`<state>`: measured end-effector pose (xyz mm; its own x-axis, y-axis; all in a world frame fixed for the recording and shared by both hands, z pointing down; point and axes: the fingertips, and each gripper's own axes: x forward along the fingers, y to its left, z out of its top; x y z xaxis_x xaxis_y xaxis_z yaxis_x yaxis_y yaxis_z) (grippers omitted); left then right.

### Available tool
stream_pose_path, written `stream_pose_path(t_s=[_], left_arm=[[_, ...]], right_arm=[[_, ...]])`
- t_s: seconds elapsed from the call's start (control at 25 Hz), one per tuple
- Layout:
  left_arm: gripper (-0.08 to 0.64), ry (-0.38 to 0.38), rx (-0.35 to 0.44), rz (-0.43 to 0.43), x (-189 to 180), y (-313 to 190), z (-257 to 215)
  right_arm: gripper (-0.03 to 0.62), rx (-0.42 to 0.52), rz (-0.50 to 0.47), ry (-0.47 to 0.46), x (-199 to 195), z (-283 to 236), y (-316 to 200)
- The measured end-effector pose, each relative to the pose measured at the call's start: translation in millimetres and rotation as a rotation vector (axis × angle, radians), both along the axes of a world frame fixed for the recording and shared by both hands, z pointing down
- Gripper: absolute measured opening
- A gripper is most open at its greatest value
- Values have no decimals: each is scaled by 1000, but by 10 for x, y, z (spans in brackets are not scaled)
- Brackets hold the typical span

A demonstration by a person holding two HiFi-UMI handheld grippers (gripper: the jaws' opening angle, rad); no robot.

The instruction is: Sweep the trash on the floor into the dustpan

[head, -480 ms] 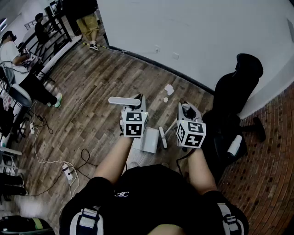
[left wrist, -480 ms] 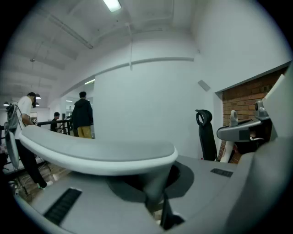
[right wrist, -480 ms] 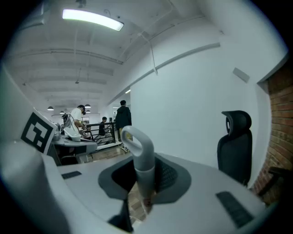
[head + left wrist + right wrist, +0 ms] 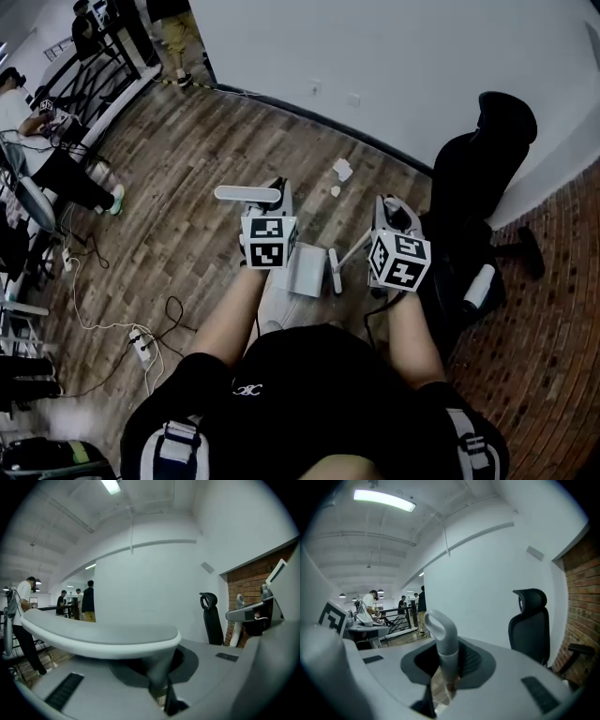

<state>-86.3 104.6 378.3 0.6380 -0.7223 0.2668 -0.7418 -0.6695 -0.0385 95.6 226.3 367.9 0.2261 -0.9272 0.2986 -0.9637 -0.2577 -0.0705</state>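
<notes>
Two white scraps of trash (image 4: 341, 171) lie on the wood floor near the wall. My left gripper (image 4: 278, 195) is shut on the dustpan's upright handle, whose flat white grip (image 4: 247, 194) sticks out to the left; the pan (image 4: 305, 268) hangs low between my arms. In the left gripper view that grip (image 4: 98, 639) fills the space above the left gripper (image 4: 159, 672). My right gripper (image 4: 389, 212) is shut on the broom handle (image 4: 444, 641), whose loop end stands up above the right gripper (image 4: 446, 670). The broom head (image 4: 333, 272) rests beside the pan, short of the trash.
A black office chair (image 4: 480, 173) stands close on the right, against the white wall (image 4: 394, 66). Cables and a power strip (image 4: 141, 347) lie on the floor at the left. People and desks are at the far left (image 4: 56, 141). Brick-patterned floor (image 4: 553, 356) lies to the right.
Both grippers, with dustpan and broom, have shifted slightly forward toward the wall. Both holds are unchanged.
</notes>
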Motion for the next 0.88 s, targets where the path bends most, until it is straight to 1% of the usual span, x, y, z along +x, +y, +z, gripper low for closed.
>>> stream_pose_path(t_s=[0.28, 0.44, 0.56, 0.76, 0.88], left_arm=[[21, -32, 34, 17, 367, -38, 39], [18, -45, 67, 31, 599, -111, 2], [14, -44, 93, 31, 734, -197, -30], [14, -37, 75, 31, 885, -509, 155], [12, -23, 51, 14, 933, -874, 295]], right_arm=[[78, 8, 10, -28, 404, 107, -1], [78, 17, -9, -42, 650, 109, -21], [78, 20, -30, -29, 771, 75, -63], [78, -3, -31, -8, 927, 139, -343], [78, -19, -17, 12, 1047, 147, -633]])
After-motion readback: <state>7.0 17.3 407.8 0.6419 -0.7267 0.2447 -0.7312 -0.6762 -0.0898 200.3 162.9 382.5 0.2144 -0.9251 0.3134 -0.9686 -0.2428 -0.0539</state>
